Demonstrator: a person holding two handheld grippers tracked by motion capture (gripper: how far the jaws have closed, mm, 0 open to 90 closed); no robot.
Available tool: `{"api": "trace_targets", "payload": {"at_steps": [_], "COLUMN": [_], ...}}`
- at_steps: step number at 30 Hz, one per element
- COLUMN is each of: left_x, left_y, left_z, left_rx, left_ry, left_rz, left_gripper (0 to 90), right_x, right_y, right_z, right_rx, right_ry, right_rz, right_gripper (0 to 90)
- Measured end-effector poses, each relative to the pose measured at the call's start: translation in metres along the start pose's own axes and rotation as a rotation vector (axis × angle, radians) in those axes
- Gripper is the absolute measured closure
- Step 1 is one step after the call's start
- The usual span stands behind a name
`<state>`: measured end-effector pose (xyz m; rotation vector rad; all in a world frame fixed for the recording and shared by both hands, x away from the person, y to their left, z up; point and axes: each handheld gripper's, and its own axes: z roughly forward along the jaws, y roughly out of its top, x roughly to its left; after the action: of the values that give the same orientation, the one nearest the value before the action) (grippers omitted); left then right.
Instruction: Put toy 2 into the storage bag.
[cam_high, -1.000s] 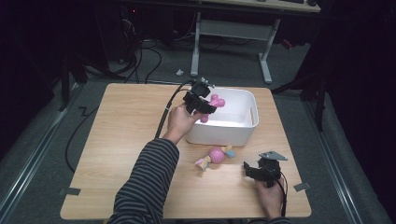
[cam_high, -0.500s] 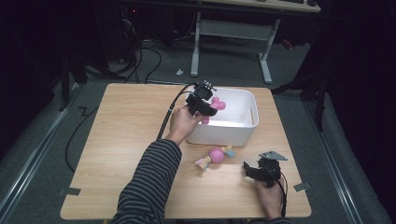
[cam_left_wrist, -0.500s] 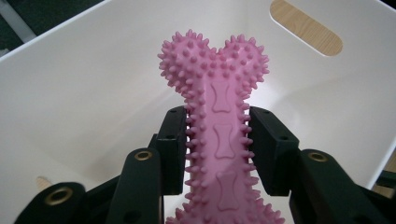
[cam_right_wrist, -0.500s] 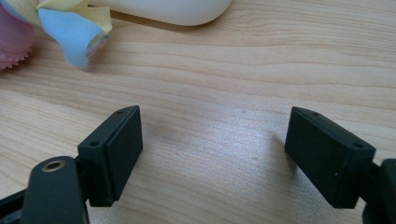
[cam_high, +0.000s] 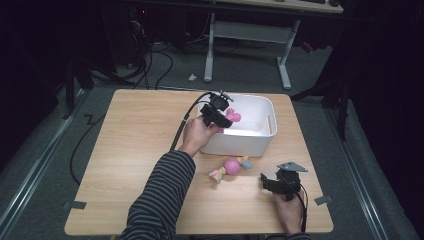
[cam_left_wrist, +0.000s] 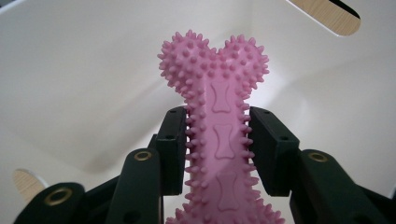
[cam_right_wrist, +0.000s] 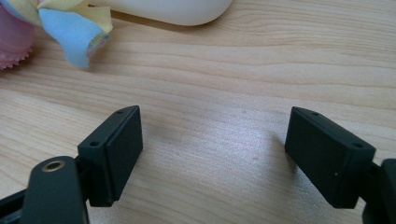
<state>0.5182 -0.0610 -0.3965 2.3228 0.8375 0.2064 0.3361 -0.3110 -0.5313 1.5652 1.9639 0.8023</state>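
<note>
- Pink spiky rubber bone (cam_left_wrist: 217, 140) is clamped in the left gripper (cam_high: 220, 116): both pads squeeze its narrow shaft, knobbed end sticking out past the jaws. Mid-shaft grip looks deliberate, since the nubs give bite and the fat ends can't slip through.
- Bone sits over the white bin (cam_high: 267, 131), inside its rim line on the left side. Left gripper view has white bin walls all round it, so it's in position for a drop, not yet released.
- Right gripper (cam_high: 272, 182) rests near the right front part of the wooden table (cam_high: 135, 150), jaws spread wide, nothing between them. Right gripper view shows bare wood between the pads.
- Second toy (cam_high: 231, 167), a pink ball with pastel cloth ends, lies on the table just in front of the bin, between the two hands. My read: right gripper is parked facing it as the next pick.
</note>
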Motion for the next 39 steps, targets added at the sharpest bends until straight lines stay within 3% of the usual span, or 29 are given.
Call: {"api": "trace_targets", "payload": {"at_steps": [11, 15, 23, 28, 39], "left_x": [-0.001, -0.002, -0.010, -0.011, -0.001], "left_y": [-0.001, 0.000, -0.001, -0.006, -0.027], "left_z": [0.003, 0.001, -0.021, -0.042, -0.071], "left_rx": [0.019, 0.006, -0.058, -0.103, -0.167], "left_ry": [0.009, 0.002, -0.017, -0.003, 0.041], "left_rz": [-0.005, -0.012, 0.013, 0.029, 0.011], "left_gripper": [57.2, 49.6, 41.2, 37.8, 32.3], "right_x": [0.000, 0.000, 0.000, 0.000, 0.000], "right_y": [0.000, 0.000, 0.000, 0.000, 0.000], "right_z": [0.000, 0.000, 0.000, 0.000, 0.000], "right_rx": [0.000, 0.001, 0.000, -0.001, 0.002], "right_ry": [0.000, 0.000, 0.001, 0.002, 0.001], "right_rz": [0.001, 0.002, -0.002, 0.000, 0.001], "right_gripper": [19.1, 19.1, 19.2, 19.3, 19.3]}}
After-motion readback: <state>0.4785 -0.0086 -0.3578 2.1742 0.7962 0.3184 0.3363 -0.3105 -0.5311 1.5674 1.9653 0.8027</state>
